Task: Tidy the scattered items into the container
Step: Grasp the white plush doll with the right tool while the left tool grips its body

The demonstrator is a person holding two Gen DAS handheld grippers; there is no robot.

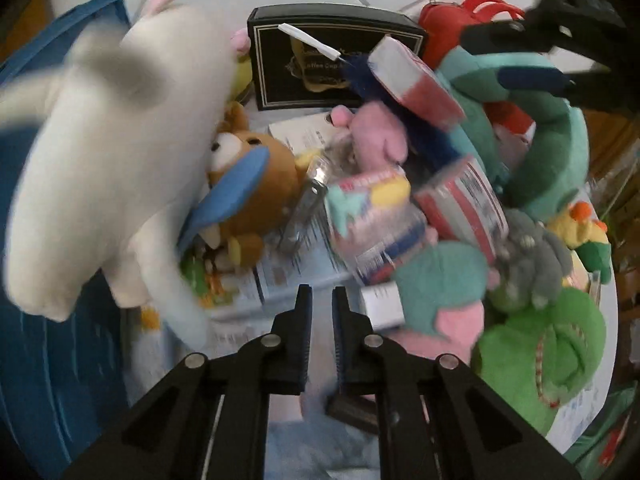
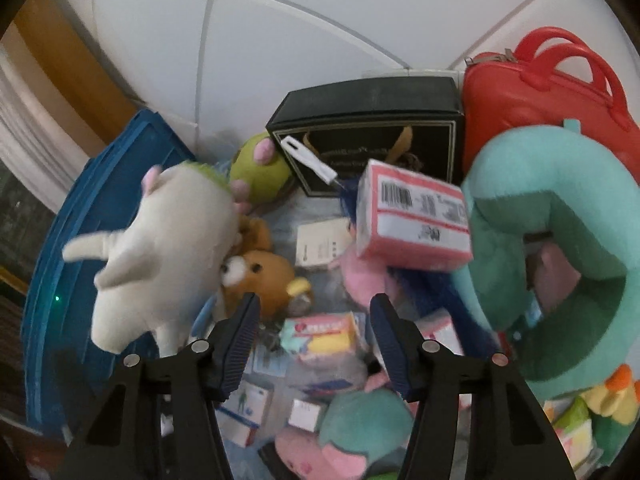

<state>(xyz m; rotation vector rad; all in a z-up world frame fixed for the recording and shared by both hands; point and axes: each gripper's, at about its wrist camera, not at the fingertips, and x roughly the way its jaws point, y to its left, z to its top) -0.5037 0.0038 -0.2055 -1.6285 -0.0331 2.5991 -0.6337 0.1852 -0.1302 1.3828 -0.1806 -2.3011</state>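
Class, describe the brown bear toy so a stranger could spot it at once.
Start at the big white plush animal leaning by the blue container. Tucked against its right side lies the brown bear toy. It is the only brown plush in the pile, with a pale muzzle and round eyes.

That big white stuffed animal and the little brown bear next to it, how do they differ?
The white plush is much the larger; the brown bear looks small beside it. The plush is plain white with a pink ear, while the bear is brown with big white eyes. The plush leans over the blue bin at the pile's edge; the bear lies lower, partly tucked under it. Both are soft toys, touching each other in the same heap.
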